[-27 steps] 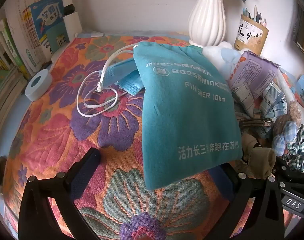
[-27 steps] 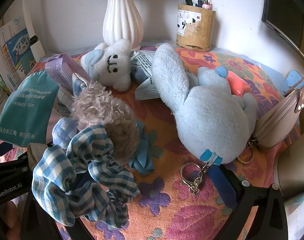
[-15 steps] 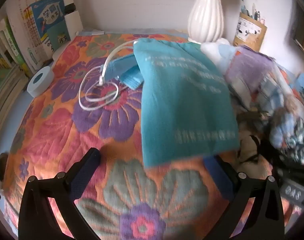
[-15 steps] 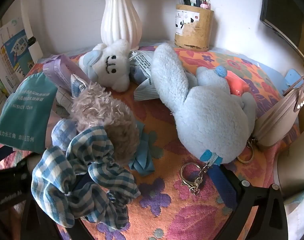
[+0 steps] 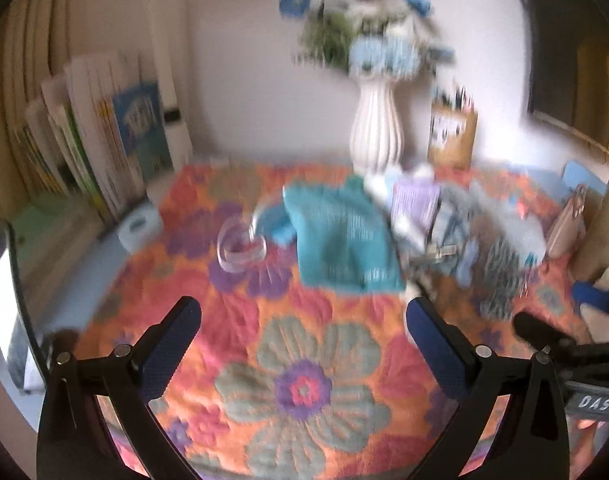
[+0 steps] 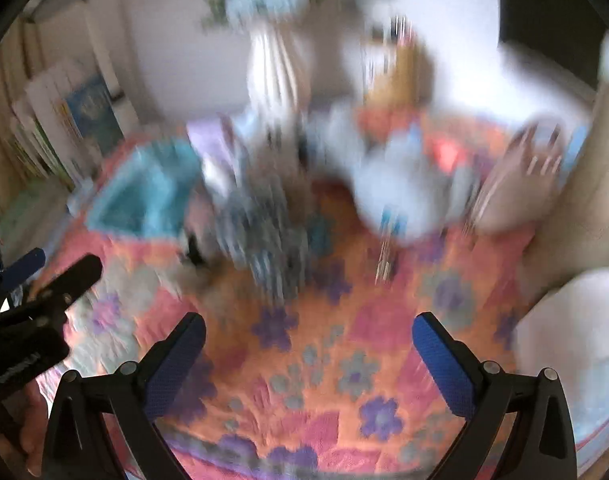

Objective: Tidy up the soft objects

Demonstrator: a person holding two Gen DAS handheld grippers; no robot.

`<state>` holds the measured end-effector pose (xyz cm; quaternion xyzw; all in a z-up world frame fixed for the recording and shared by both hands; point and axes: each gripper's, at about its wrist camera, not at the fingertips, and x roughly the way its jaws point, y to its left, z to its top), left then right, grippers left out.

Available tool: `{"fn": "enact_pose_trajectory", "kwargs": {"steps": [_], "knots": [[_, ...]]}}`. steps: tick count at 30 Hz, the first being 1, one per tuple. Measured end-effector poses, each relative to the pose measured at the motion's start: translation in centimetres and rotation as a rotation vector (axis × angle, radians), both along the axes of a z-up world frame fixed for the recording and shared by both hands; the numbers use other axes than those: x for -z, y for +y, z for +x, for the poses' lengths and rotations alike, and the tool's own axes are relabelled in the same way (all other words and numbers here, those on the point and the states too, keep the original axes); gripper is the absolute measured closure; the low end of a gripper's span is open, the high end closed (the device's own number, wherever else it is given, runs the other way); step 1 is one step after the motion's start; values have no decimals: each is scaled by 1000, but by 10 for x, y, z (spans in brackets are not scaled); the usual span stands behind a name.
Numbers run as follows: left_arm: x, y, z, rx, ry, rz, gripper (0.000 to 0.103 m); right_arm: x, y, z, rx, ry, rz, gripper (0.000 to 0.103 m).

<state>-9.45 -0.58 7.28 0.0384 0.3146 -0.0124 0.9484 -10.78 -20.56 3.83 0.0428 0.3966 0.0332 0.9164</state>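
Left gripper (image 5: 302, 316), right gripper (image 6: 308, 332): both spread wide, empty, above floral cloth (image 5: 304, 392); far vase (image 5: 376, 128) holding flowers (image 5: 378, 36).

Cloth (image 5: 304, 392) showing orange, pink and purple flower pattern; bag (image 5: 340, 236) showing teal with pale print; vase (image 5: 375, 128) showing white ribbing; finger pads (image 6: 444, 364) showing blue.

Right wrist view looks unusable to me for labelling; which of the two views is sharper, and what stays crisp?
Left wrist view: milder blur, teal bag and white vase recognisable. Right wrist view: heavy smear, soft toys unreadable; only the right gripper stays crisp.
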Motion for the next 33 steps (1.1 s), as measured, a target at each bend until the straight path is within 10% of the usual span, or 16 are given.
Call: {"fn": "enact_pose_trajectory", "kwargs": {"steps": [6,33], "knots": [[15,7,32,-3,-42,-17,1,-24,8,-4,34,-225,-61,0],[42,12,38,13,53,-54,1,2,37,16,-26,-165,-172,0]]}}
